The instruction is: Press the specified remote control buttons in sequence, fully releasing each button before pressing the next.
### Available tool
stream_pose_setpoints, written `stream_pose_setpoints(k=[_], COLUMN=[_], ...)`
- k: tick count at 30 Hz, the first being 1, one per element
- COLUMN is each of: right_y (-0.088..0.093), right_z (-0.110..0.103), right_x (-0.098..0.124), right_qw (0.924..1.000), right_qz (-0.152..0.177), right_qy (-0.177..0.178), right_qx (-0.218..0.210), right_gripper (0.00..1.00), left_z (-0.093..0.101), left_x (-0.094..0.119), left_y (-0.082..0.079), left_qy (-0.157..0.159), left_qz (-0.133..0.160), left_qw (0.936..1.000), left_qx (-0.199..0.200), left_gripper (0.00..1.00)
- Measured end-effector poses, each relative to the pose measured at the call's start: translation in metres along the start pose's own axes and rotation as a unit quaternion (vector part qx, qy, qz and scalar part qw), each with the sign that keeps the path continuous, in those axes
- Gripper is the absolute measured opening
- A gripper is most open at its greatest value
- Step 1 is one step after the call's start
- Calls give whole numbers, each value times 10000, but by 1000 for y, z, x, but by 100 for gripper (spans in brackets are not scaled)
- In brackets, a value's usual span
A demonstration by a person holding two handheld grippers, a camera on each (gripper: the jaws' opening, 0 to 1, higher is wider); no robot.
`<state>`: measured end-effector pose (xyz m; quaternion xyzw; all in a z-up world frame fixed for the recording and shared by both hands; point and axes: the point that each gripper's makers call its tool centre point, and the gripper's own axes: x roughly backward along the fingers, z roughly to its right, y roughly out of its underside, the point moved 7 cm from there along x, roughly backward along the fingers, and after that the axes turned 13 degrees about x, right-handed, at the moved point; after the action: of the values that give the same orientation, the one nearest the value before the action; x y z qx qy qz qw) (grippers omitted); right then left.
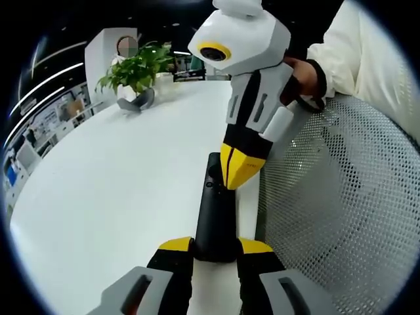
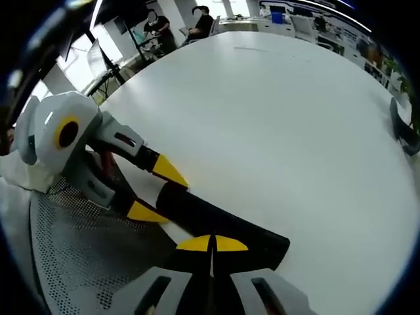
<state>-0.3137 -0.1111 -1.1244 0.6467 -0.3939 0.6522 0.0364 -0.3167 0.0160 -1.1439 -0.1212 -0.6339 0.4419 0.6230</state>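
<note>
Lying on the white table (image 1: 98,197), the black remote control (image 1: 215,220) is seen in the left gripper view with its long axis running away from the camera, its near end clamped between the yellow-tipped jaws of the left gripper (image 1: 215,248). The jaws are pressed against the remote's two sides. The right gripper (image 1: 235,176) is brought down from above with its yellow tips pressed together, and the remote's far upper face is touched by them. The buttons are too dark to be told apart, and the far end is partly covered by those tips. A person's hand (image 1: 303,82) and a white sleeve (image 1: 367,59) are seen behind that gripper, a white mesh surface (image 1: 341,216) lies to the right, and a potted plant (image 1: 136,69) stands far off on the table.

In the right gripper view, the remote control (image 2: 216,226) is laid slantwise, one end held by the left gripper (image 2: 152,191), whose two yellow tips are set on either side of it. The right gripper (image 2: 211,244) is closed, tip against tip, upon the remote's top. Part of the remote is hidden beneath it. The white table (image 2: 282,118) spreads beyond, and two seated people (image 2: 177,26) are made out dimly at its far edge.
</note>
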Motion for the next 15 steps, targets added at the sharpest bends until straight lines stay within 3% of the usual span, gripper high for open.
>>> stream_pose_setpoints(k=[12, 15], right_y=[0, 0], right_z=[0, 2], right_x=[0, 0], right_qw=[9999, 9999], right_qz=[86, 103], right_qy=[39, -31], right_qx=[81, -74], right_gripper=[0, 0], left_z=[-1, -1], left_x=[0, 0], left_y=[0, 0], left_qy=[-8, -15], left_qz=[-4, -5], left_qw=[10000, 10000], left_qx=[1, 5], left_gripper=[25, 25])
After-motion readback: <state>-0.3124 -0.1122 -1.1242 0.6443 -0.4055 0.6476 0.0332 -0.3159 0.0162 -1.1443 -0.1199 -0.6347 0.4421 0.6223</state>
